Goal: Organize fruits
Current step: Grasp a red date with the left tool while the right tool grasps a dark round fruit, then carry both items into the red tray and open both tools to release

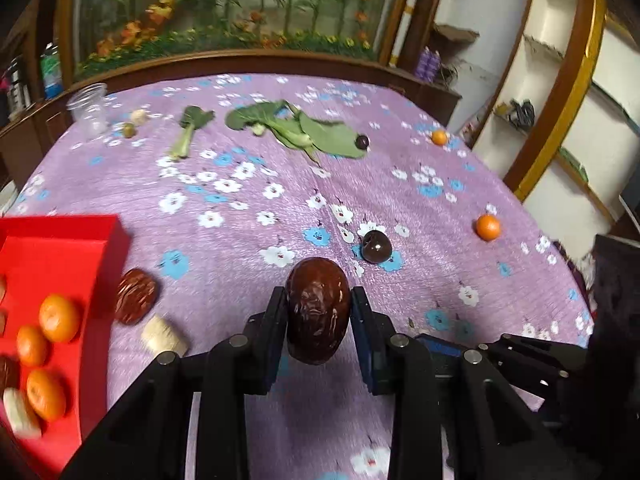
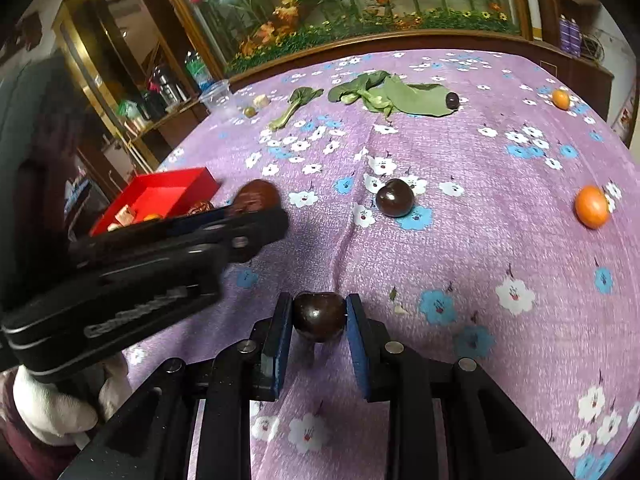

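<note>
Both grippers are loaded. The left gripper (image 1: 319, 300) is clamped on a big glossy brown date (image 1: 318, 310), both pads pressed to its sides, lifted clear of the purple flowered tablecloth (image 1: 248, 200). The red tray (image 1: 60, 256) sits at its nine o'clock, with small oranges (image 1: 59, 317) and pale banana pieces (image 1: 20, 412) already inside. Just outside the tray wall lie a wrinkled date (image 1: 135, 296) and another banana chunk (image 1: 164, 335), both on the cloth.

The right gripper (image 2: 319, 312) pinches a dark round plum (image 2: 319, 316) between its blue pads. At its twelve o'clock a second dark plum (image 2: 395, 197) rests on the cloth, and at two o'clock an orange (image 2: 592, 206) sits near the table's edge, another orange (image 2: 561, 99) beyond it. At the far end, around twelve, lie leafy greens (image 2: 400, 94) with a small dark fruit (image 2: 452, 100) beside them and a clear plastic cup (image 2: 218, 96) towards eleven. A white-gloved hand (image 2: 56, 404) holds the left tool at eight o'clock in the right wrist view.
</note>
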`<action>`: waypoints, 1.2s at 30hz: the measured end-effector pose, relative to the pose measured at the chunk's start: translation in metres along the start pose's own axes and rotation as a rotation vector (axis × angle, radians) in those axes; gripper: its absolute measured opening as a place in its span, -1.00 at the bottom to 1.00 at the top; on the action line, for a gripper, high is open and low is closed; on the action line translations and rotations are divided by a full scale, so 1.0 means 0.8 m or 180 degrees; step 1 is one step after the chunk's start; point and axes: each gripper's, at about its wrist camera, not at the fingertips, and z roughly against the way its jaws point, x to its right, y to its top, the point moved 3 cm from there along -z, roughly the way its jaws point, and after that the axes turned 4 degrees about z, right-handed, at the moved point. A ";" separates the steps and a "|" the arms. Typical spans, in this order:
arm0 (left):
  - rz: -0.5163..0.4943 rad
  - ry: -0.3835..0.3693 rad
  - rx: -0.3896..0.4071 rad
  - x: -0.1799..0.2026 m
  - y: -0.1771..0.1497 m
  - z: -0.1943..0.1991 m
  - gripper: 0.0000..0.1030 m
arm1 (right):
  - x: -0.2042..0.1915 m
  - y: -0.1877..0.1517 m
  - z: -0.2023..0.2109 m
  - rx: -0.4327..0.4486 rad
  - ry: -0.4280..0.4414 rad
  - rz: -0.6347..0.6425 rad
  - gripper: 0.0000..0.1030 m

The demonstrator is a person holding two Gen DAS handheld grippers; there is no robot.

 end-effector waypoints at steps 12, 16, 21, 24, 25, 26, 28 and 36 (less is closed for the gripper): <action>0.0219 -0.0063 0.0163 -0.007 -0.026 0.050 -0.42 | -0.010 -0.010 0.030 0.0184 0.0118 -0.0158 -0.44; 0.0236 -0.0108 0.0174 -0.006 -0.034 0.059 -0.42 | -0.020 -0.011 0.040 0.0225 0.0107 -0.0105 -0.44; 0.0258 -0.0148 0.0207 -0.010 -0.041 0.071 -0.42 | -0.037 -0.013 0.047 0.0243 0.0093 -0.0046 -0.44; 0.0291 -0.0158 0.0245 -0.016 -0.043 0.080 -0.41 | -0.045 -0.014 0.050 0.0270 0.0074 -0.0009 -0.44; 0.0310 -0.0161 0.0256 -0.018 -0.045 0.083 -0.41 | -0.049 -0.014 0.051 0.0279 0.0068 0.0011 -0.44; 0.0330 -0.0163 0.0265 -0.021 -0.046 0.085 -0.41 | -0.052 -0.014 0.052 0.0281 0.0065 0.0026 -0.44; 0.0361 -0.0160 0.0280 -0.026 -0.047 0.090 -0.41 | -0.060 -0.015 0.054 0.0282 0.0058 0.0071 -0.44; 0.0433 -0.0190 0.0356 -0.043 -0.055 0.105 -0.41 | -0.092 -0.024 0.053 0.0242 0.0037 0.0247 -0.44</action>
